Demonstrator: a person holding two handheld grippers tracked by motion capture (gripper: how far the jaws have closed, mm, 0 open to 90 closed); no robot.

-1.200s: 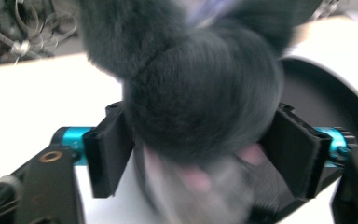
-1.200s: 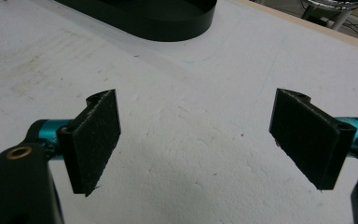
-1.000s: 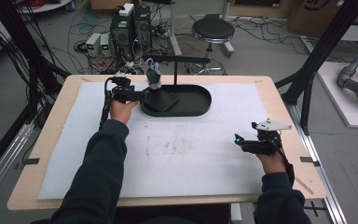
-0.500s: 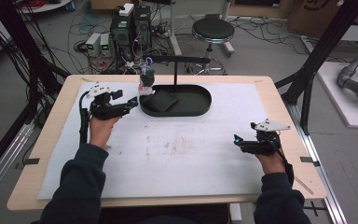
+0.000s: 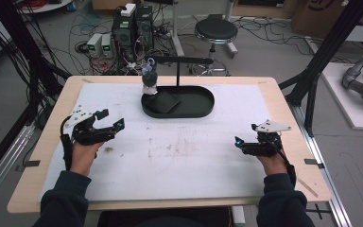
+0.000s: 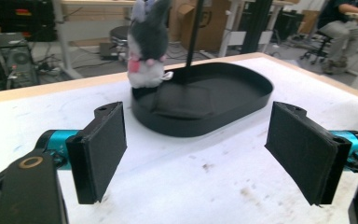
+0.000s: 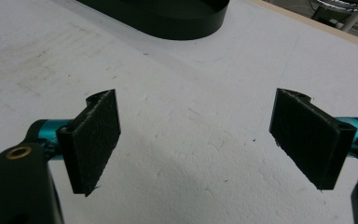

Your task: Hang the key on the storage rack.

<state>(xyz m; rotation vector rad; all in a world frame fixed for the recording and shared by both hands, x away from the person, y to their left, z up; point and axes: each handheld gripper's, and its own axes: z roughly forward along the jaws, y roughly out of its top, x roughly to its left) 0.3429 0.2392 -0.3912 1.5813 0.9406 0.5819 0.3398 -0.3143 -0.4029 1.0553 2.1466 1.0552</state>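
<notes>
Left of the tray, well apart, the left gripper hovers over the white mat, jaws spread wide, nothing between them. At the tray's left end hangs a plush bunny, touching its rim. Right of the tray, the right gripper gapes empty too.

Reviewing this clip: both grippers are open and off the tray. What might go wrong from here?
1. The plush hangs from the stand at the tray's left end, so a bump from the left gripper might set it swinging or knock it off.
2. Pulling the plush sideways may tip the stand.
3. Stains on the white sheet may transfer to anything laid there.
</notes>
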